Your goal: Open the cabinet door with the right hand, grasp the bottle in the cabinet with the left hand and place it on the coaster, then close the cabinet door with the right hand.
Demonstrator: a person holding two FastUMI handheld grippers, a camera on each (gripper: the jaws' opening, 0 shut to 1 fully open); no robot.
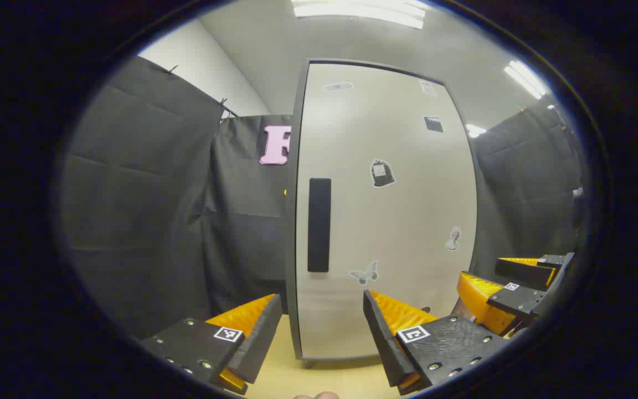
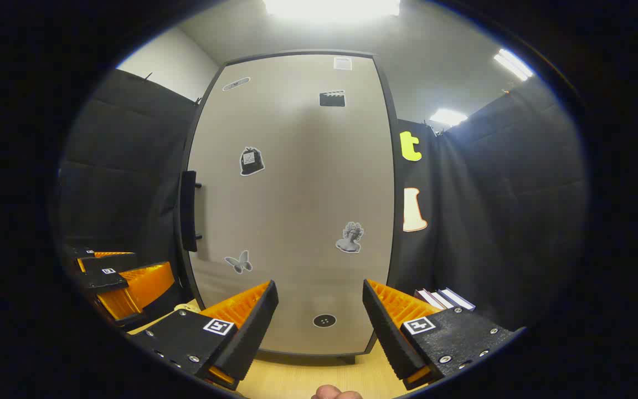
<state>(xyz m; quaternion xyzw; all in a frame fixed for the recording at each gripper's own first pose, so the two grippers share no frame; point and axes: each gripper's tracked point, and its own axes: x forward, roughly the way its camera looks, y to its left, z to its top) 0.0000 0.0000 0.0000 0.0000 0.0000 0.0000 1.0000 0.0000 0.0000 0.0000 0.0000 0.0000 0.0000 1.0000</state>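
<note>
The beige cabinet door (image 1: pixel 385 221) (image 2: pixel 297 194) stands shut, so the inside of the cabinet is hidden. Its black vertical handle (image 1: pixel 319 224) (image 2: pixel 188 210) runs along the door's left edge. My left gripper (image 1: pixel 323 327) is open with nothing between its fingers, low in front of the handle and a little short of the door. My right gripper (image 2: pixel 320 327) is also open and holds nothing, facing the lower middle of the door. In the left gripper view the right gripper (image 1: pixel 510 288) sits at the lower right. The left gripper (image 2: pixel 125 282) appears at the lower left of the right gripper view. A pale flat piece (image 2: pixel 187 306), perhaps the coaster, peeks out beside it.
The cabinet stands on a light wooden tabletop (image 1: pixel 319 379) (image 2: pixel 297 382). Black cloth walls close in on both sides. A few books (image 2: pixel 443 299) lie to the right of the cabinet. Several stickers dot the door.
</note>
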